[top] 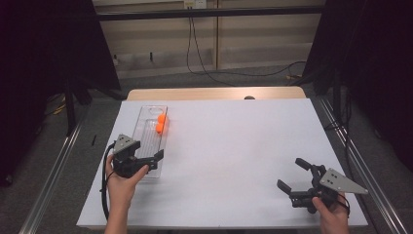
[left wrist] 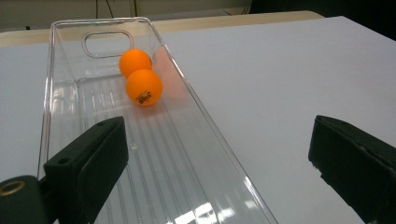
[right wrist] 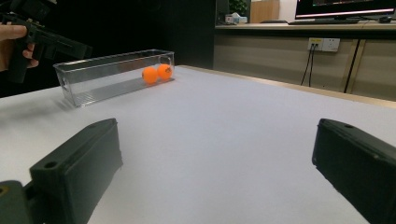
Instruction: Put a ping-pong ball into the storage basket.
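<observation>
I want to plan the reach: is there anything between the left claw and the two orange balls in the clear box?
Nothing visible does. The left claw is open above the near end of the clear box, and the box floor up to the orange balls is bare.

Each hand-held gripper is built in black, with two blocky jaws. A grey three-cornered plate dotted with small screws is carried on the left hand-held gripper (top: 148, 163) and the right hand-held gripper (top: 293, 174). A black cable is trailed from the left one. No sleeves are seen on the forearms.
</observation>
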### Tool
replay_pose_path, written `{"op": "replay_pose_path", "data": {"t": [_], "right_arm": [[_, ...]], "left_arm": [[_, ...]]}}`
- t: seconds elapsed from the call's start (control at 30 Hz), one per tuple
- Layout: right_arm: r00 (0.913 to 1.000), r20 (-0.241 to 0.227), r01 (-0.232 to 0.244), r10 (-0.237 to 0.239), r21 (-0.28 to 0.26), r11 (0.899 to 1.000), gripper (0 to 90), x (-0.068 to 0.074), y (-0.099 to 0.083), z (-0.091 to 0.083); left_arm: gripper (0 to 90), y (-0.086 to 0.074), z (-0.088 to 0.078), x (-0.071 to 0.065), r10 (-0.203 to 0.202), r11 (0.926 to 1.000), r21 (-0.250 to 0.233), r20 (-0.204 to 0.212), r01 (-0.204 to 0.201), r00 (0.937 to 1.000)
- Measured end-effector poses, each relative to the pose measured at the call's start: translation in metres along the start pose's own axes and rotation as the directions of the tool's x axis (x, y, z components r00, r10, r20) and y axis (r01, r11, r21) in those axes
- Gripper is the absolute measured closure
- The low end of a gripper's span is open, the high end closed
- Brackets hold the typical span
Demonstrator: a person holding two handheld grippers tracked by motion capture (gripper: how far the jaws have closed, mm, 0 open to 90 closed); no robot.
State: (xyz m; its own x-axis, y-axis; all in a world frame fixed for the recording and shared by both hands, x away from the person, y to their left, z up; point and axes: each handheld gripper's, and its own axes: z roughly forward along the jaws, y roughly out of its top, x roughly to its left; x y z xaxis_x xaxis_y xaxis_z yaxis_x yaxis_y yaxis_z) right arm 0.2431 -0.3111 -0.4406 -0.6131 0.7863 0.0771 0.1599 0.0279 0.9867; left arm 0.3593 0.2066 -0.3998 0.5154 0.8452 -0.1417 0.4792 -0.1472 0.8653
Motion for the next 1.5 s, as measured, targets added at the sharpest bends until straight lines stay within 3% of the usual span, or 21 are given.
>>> {"op": "replay_pose_path", "data": {"t": [0.67, 1.17, 1.5], "right_arm": [[1.0000, 0.002, 0.001, -0.001, 0.000, 1.000, 0.9, 0.000, 0.000, 0.000], [1.0000, 0.001, 0.002, -0.002, 0.000, 1.000, 0.9, 0.000, 0.000, 0.000], [1.0000, 0.002, 0.003, -0.003, 0.000, 1.000, 0.9, 0.000, 0.000, 0.000]], "left_arm": [[3.6, -0.013, -0.012, 0.004, -0.017, 0.9959, -0.089, 0.039, 0.020, 0.9991], [3.9, -0.024, -0.015, 0.002, 0.013, 0.9944, -0.105, 0.068, -0.006, 0.9976], [4.0, -0.028, -0.020, 0.002, 0.016, 0.9916, -0.129, 0.063, -0.008, 0.9979]]}}
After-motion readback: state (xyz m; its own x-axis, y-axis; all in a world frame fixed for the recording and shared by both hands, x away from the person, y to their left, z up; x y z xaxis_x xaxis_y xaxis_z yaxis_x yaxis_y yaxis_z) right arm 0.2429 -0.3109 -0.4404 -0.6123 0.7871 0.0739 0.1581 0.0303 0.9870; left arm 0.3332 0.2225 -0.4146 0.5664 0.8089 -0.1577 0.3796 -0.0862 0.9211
